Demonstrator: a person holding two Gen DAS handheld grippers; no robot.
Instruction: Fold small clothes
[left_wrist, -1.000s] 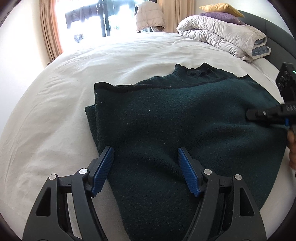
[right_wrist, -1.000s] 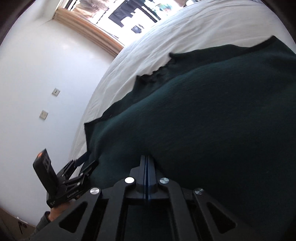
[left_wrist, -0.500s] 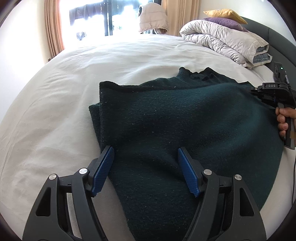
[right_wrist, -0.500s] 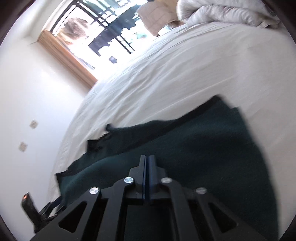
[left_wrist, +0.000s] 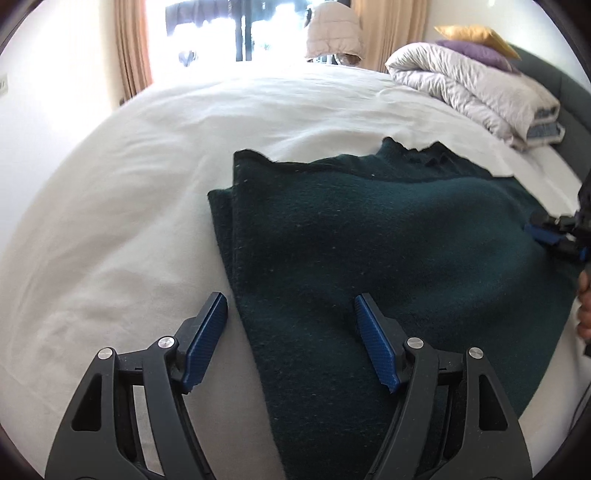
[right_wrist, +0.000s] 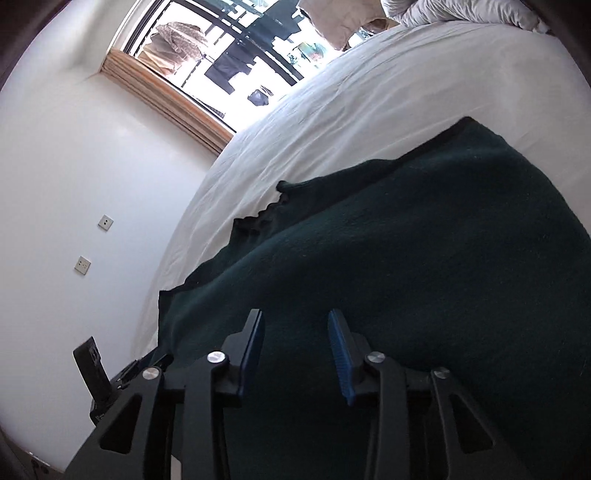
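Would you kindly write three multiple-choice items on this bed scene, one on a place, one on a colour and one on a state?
1. Where does the sweater lie?
A. on the white bed sheet
B. on the folded duvet
C. on the floor

2. What colour is the sweater?
A. mustard
B. dark green
C. purple

3. How does the right gripper stand?
A. shut on the sweater
B. shut on the sheet
C. open, pads clear of the cloth

Answers:
1. A, white sheet shows around its edges.
2. B, the knit reads dark green in both views.
3. C, its jaws have just been opening, and a gap shows between the pads above the knit.
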